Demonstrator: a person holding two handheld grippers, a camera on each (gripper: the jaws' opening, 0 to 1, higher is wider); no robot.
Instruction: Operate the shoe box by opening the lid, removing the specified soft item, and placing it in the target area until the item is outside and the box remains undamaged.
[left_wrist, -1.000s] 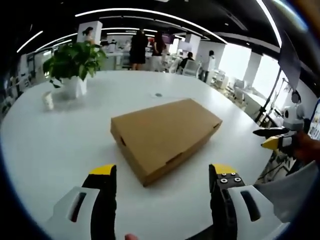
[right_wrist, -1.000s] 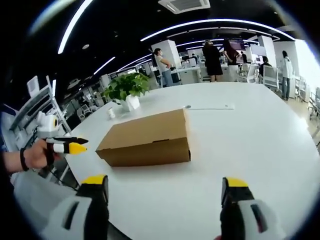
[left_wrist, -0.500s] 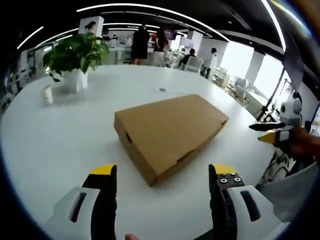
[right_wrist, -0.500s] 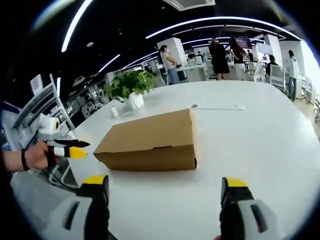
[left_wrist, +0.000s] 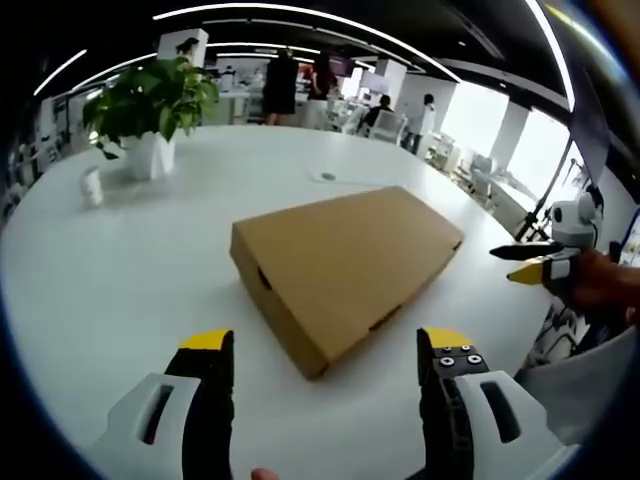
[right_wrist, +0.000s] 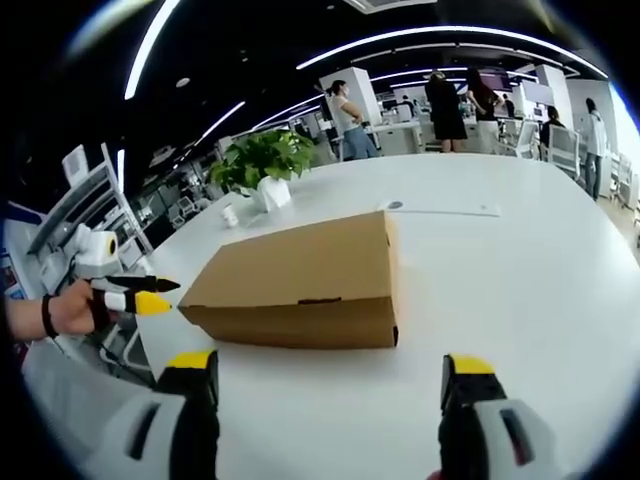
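A closed brown cardboard shoe box (left_wrist: 345, 265) lies on the round white table (left_wrist: 120, 270), its lid down. In the left gripper view my left gripper (left_wrist: 325, 350) stands open just short of the box's near corner. The right gripper (left_wrist: 527, 262) comes in at the right edge, held by a hand, its yellow-tipped jaws close together. In the right gripper view the box (right_wrist: 305, 275) lies ahead with a long side wall facing me. My right gripper (right_wrist: 328, 368) is open in front of that side. The left gripper (right_wrist: 135, 294) shows at the left edge, held by a hand.
A potted green plant (left_wrist: 150, 110) in a white pot and a small white cup (left_wrist: 92, 186) stand at the table's far left. A small dark round spot (left_wrist: 327, 177) marks the table beyond the box. Several people stand among desks in the background.
Both cameras have come nearer to the box, which looks larger in both views. The box itself has not moved and stays closed. Both grippers stay open.
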